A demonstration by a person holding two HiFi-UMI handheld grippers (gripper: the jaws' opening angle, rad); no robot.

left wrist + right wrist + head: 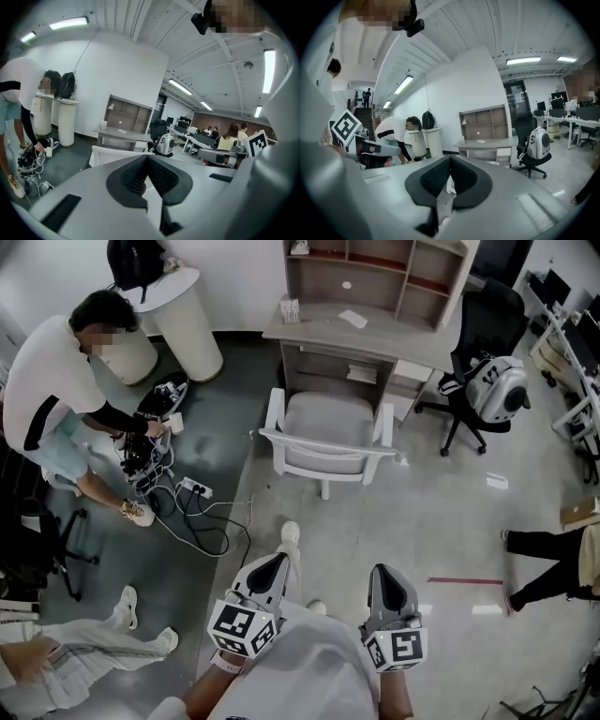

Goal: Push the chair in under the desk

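Desk (375, 334) with a shelf unit on top stands against the far wall; a small sheet of paper (352, 319) lies on its top. White chair (328, 432) sits in front of the desk, backrest toward the camera wearer and seat facing the desk opening. Most of it is out on the open floor; the seat's front edge may just reach under the desk top, hard to tell from this angle.

Black office chair (487, 343) stands right of the desk with a white backpack (497, 388) on its seat. Far left, a person in a white shirt (56, 376) bends over a tangle of cables (178, 507) and a power strip (194, 487) on the dark floor. Two white cylinders (183, 320) stand behind that person, a black bag on top of them.

Left gripper (275, 563) and right gripper (386, 576) are held low, close to the wearer's body, side by side, both pointing toward the chair but well apart from it, touching nothing. Left gripper view — jaws pressed together, pads meeting, nothing between them. Right gripper view — same, jaws together and empty.
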